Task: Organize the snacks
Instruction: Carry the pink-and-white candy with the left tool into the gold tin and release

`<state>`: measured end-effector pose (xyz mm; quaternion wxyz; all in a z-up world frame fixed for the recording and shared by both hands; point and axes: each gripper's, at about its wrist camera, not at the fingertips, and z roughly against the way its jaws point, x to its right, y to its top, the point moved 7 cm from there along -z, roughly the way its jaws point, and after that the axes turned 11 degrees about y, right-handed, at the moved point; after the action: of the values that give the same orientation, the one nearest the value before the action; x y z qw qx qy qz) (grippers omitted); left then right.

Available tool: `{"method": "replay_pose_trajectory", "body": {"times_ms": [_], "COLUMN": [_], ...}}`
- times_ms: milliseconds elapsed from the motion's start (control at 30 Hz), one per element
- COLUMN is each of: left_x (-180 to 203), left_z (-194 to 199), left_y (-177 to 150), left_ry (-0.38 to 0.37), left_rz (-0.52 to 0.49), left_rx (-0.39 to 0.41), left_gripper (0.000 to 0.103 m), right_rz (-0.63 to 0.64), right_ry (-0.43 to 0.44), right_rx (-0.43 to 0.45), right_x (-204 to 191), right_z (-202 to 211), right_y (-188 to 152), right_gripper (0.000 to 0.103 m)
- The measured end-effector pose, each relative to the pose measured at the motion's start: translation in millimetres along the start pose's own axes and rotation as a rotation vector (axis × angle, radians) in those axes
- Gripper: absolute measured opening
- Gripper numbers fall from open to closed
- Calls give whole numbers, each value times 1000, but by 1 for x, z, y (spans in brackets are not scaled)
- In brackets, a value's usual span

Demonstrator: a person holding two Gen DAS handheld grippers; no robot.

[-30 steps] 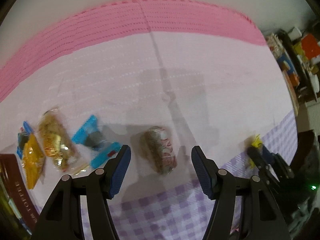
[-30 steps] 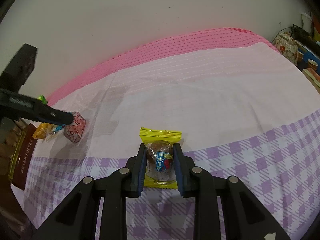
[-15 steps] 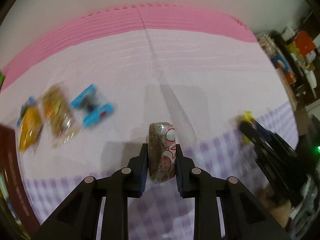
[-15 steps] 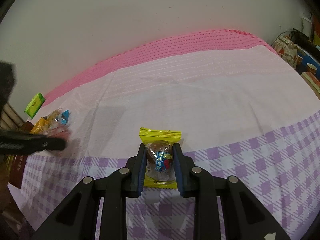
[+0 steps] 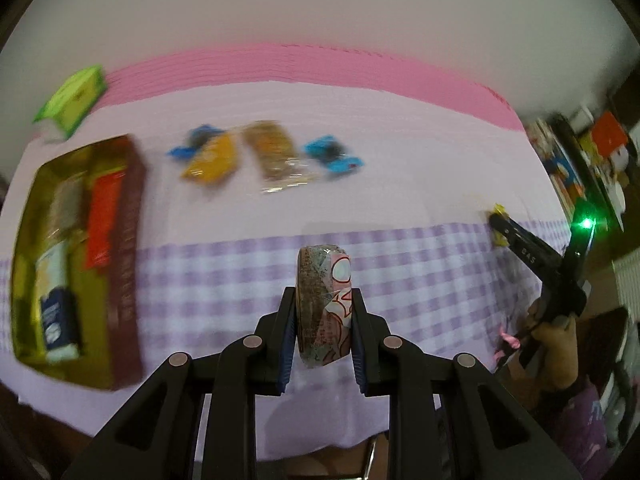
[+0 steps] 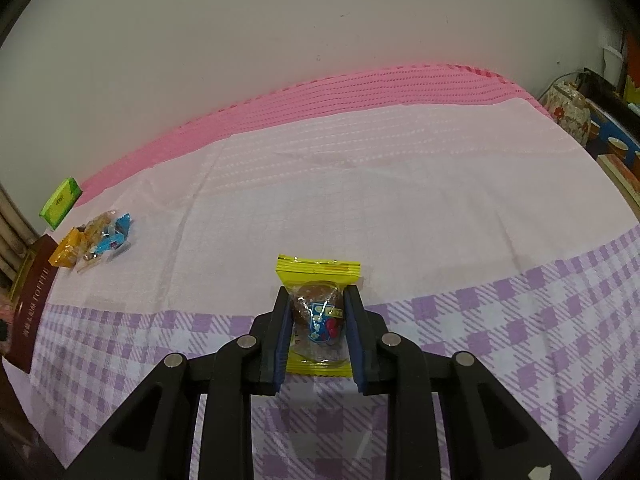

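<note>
My left gripper (image 5: pixel 323 308) is shut on a round pink-wrapped snack (image 5: pixel 324 304), held above the checked cloth. To its left is an open dark red box (image 5: pixel 124 248) with several packets inside. My right gripper (image 6: pixel 318 320) is shut on a yellow-wrapped snack (image 6: pixel 318 276) resting on the cloth; it also shows at far right in the left wrist view (image 5: pixel 520 246). Loose snacks lie beyond the box: an orange packet (image 5: pixel 212 158), a clear brown packet (image 5: pixel 274 154) and a blue packet (image 5: pixel 332 156). They show far left in the right wrist view (image 6: pixel 100 240).
A green box (image 5: pixel 76 96) lies at the back left on the pink strip, also in the right wrist view (image 6: pixel 60 202). A white wall stands behind the table. Cluttered shelves (image 5: pixel 580 160) are at the right. The table's front edge is close below the left gripper.
My left gripper closed on the pink-wrapped snack, lifted it and drew back and left, bringing the box into view. My right gripper has stayed shut on the yellow snack.
</note>
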<state>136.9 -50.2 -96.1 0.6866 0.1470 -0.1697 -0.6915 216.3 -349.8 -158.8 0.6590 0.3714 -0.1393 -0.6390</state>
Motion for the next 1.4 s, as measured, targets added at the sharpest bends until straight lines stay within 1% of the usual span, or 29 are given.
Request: {"method": "replay_pose_trajectory", "body": {"times_ms": [67, 133, 333, 567, 867, 1400], "left_x": [-19, -46, -100, -144, -173, -190], "left_z": [7, 14, 25, 28, 15, -6], "left_y": [-4, -9, -13, -11, -8, -6], "left_ry": [14, 31, 93, 138, 209, 316], "left_rz": [26, 51, 127, 175, 183, 147], "left_rx": [15, 25, 61, 92, 97, 94], "left_gripper": [25, 25, 25, 25, 25, 25], "right_rz": [4, 8, 22, 35, 45, 53], "right_ry": [-7, -14, -40, -62, -79, -95], "right_rx": [-1, -2, -5, -9, -10, -10], "right_x": [0, -1, -3, -5, -6, -7], "right_z": [0, 0, -1, -4, -4, -5], "right_y": [0, 0, -1, -1, -2, -2], "right_gripper": [23, 23, 23, 23, 23, 23]}}
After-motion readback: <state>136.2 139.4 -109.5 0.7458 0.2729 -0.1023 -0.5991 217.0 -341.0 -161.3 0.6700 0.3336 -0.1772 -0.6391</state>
